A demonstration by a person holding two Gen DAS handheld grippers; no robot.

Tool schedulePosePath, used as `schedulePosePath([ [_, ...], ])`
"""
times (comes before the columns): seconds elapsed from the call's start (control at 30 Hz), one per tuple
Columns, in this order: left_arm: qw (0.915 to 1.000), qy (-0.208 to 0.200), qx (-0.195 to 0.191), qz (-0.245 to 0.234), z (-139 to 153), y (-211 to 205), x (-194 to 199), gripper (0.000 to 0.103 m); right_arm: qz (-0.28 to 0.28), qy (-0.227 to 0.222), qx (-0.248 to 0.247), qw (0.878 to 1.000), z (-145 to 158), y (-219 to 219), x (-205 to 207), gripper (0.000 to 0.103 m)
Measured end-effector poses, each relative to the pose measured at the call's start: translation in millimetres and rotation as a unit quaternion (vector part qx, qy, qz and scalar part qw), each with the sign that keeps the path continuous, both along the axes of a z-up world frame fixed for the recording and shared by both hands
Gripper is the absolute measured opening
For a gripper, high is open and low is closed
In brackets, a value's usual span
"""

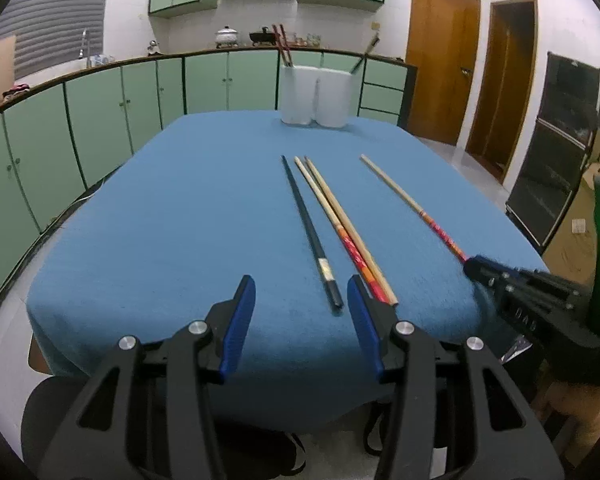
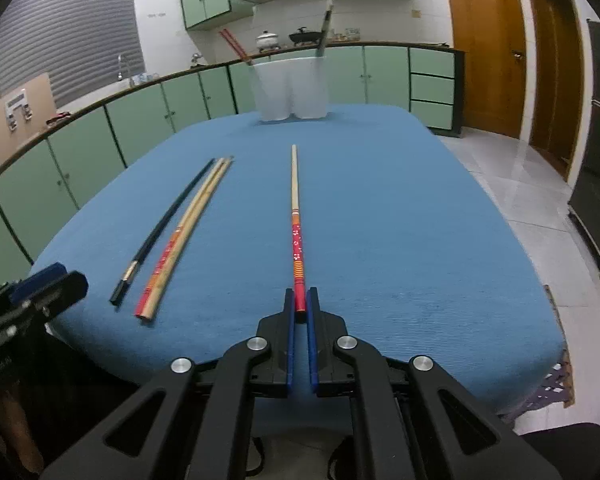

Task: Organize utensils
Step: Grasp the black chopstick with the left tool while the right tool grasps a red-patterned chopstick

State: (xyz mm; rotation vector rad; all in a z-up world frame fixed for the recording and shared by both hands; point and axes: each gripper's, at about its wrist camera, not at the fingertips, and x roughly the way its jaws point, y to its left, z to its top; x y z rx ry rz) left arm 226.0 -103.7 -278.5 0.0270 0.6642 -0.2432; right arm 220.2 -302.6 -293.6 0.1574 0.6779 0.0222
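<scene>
Several chopsticks lie on the blue tablecloth [image 1: 180,208]. My right gripper [image 2: 300,304] is shut on the red end of a red-and-wood chopstick [image 2: 296,216], also seen in the left wrist view [image 1: 404,200]. My left gripper [image 1: 302,296] is open and empty at the table's near edge, just left of a black chopstick [image 1: 308,232] and two wood-and-red chopsticks [image 1: 340,228]. The same group shows in the right wrist view: the black chopstick [image 2: 160,232] and the wooden pair [image 2: 184,236]. A white two-compartment holder [image 1: 316,96] at the far edge holds a few chopsticks; it also shows from the right [image 2: 290,88].
Green kitchen cabinets [image 1: 100,120] run behind and left of the table. Brown doors [image 1: 440,60] and a dark glass cabinet [image 1: 560,152] stand to the right. The right gripper's body [image 1: 520,292] shows at the table's right near corner. Tiled floor [image 2: 540,200] lies right of the table.
</scene>
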Motion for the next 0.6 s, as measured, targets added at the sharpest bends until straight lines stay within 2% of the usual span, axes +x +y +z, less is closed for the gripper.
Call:
schedulePosePath([
  [0.3,0.9996,0.026,0.014,-0.002,-18.5,-13.8,9.5,0.047,-0.006,0.0,0.019,1.0,-1.5,-14.6,2.8,0.005],
  [0.47,0.9995,0.019,0.022,0.013,-20.8,-15.2,11.6,0.045,-0.004,-0.001,0.021,1.0,-2.7,-17.4,3.3,0.006],
  [0.6,0.9994,0.015,0.016,0.027,-21.6,-13.0,15.4,0.029,-0.002,-0.003,0.014,1.0,-3.1,-15.7,3.8,0.006],
])
